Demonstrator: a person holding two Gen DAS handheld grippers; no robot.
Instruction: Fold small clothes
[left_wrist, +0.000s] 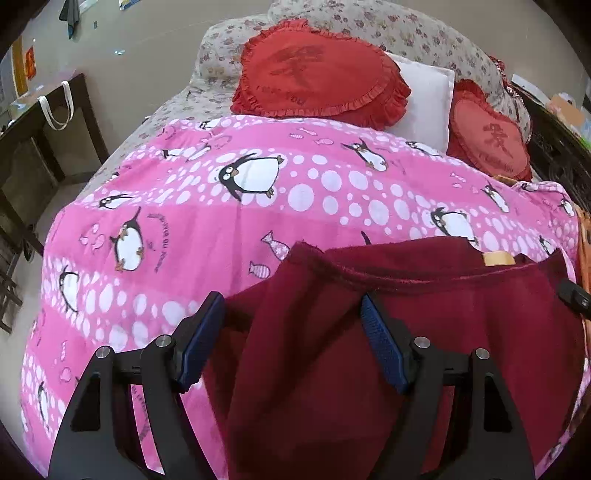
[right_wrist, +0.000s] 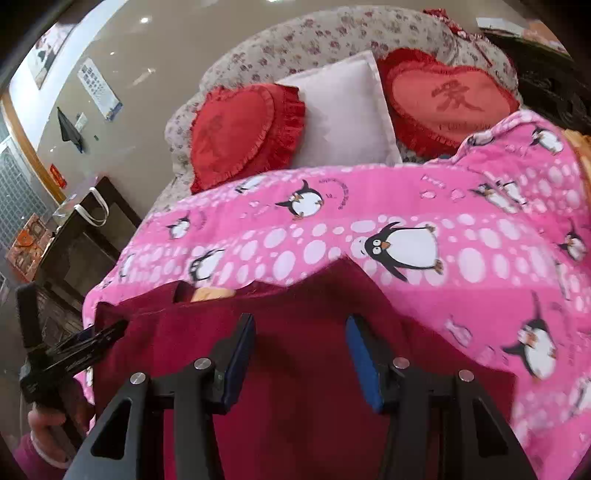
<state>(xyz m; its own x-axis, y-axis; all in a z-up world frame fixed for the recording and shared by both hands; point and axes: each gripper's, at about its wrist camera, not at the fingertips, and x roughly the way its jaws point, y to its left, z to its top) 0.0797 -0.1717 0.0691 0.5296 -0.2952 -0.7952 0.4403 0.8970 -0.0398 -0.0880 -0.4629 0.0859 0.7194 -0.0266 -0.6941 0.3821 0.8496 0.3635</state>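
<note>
A dark red fleece garment (left_wrist: 424, 332) lies on the pink penguin blanket (left_wrist: 221, 221) at the near end of the bed. A yellow label (left_wrist: 498, 257) shows at its far edge. My left gripper (left_wrist: 293, 310) is open, its blue pads straddling a raised fold at the garment's left side. My right gripper (right_wrist: 300, 332) is open just above the same garment (right_wrist: 303, 406), near its right part. The left gripper also shows in the right wrist view (right_wrist: 74, 347) at the garment's left edge. The right gripper's tip shows in the left wrist view (left_wrist: 574, 297).
Two red heart cushions (left_wrist: 317, 74) (left_wrist: 491, 136) and a white pillow (left_wrist: 424, 103) lie at the head of the bed on floral bedding. A dark wooden table (left_wrist: 33, 147) with a white bag stands to the left. Dark carved furniture (left_wrist: 557, 155) is at the right.
</note>
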